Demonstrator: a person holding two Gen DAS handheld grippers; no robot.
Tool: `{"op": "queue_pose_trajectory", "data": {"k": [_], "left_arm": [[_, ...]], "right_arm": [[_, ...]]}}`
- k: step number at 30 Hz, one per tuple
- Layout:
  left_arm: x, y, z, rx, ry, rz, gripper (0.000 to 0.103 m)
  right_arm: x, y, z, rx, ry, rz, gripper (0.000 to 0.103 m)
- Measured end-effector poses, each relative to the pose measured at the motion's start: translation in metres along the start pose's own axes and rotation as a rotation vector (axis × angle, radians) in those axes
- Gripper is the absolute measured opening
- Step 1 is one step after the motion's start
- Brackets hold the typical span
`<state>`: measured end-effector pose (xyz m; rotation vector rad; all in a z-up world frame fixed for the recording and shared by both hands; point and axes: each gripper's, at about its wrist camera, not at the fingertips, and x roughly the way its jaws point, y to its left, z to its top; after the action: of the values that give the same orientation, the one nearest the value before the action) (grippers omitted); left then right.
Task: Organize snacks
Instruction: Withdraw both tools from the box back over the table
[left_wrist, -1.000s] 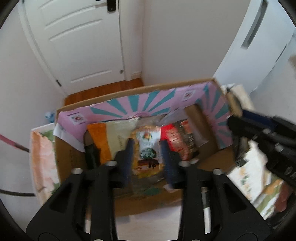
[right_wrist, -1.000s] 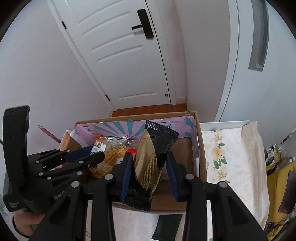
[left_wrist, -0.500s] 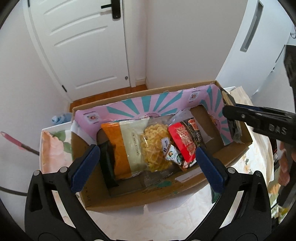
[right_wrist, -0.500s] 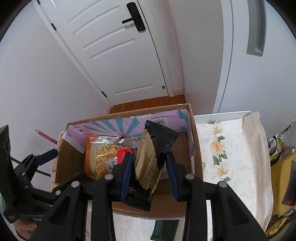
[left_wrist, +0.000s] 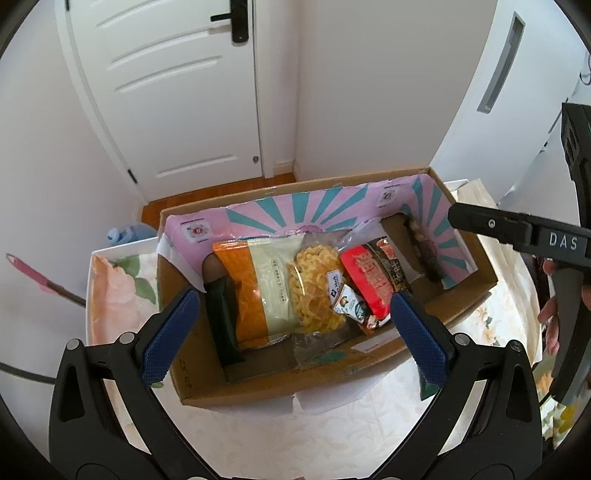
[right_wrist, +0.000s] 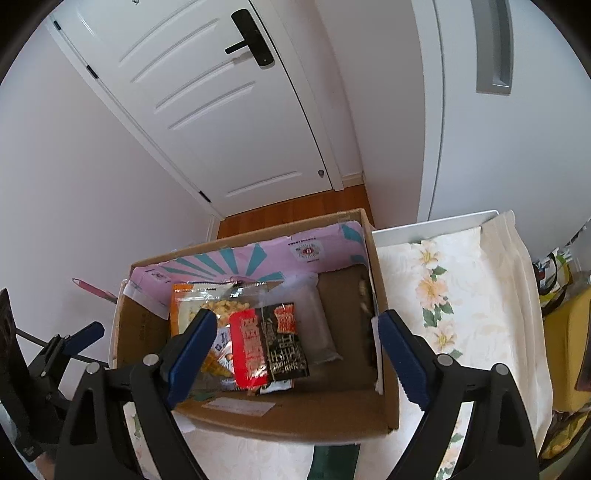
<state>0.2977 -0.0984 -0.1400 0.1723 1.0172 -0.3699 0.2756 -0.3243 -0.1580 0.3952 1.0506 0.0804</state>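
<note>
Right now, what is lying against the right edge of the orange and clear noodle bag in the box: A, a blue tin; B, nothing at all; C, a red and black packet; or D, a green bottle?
C: the red and black packet lies in the cardboard box just right of the noodle bag, overlapping its edge.

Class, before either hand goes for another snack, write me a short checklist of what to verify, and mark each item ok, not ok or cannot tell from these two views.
1. Left tongs empty: ok, jaws stand wide apart above the box, nothing between them.
2. Right tongs empty: ok, jaws have just been opening, nothing between them.
3. Dark packet has landed in the cardboard box: ok, it stands on edge against the right wall.
4. Red packet and noodle bag settled: ok, both lie inside the box.
5. Room left in the box: ok, bare floor shows right of the red packet.
6. More snacks waiting outside the box: cannot tell, only a dark green edge shows on the flowered cloth.
</note>
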Motion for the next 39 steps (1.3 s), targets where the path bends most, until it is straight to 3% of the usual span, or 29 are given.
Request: {"op": "queue_pose_trajectory", "data": {"k": [11,20,30,35,39], "left_arm": [[-0.038,-0.006,-0.004,-0.001,-0.065,-0.008,0.103],[-0.078,-0.011,-0.029,-0.064,-0.117,0.059,0.103],[-0.128,-0.019,-0.093,-0.263,-0.161,0.191,0.103],[-0.145,-0.019,-0.134,-0.368,-0.194,0.297,0.103],[-0.142,-0.013,-0.165,-0.459,-0.169,0.342,0.102]], "right_arm": [[-0.044,0.009,-0.013,-0.011,-0.072,-0.002,0.087],[-0.077,0.012,-0.033,-0.07,-0.109,0.018,0.087],[-0.115,0.017,-0.073,-0.228,-0.114,0.025,0.087],[-0.124,0.015,-0.094,-0.29,-0.129,0.024,0.087],[-0.118,0.015,-0.109,-0.317,-0.117,0.019,0.087]]}}
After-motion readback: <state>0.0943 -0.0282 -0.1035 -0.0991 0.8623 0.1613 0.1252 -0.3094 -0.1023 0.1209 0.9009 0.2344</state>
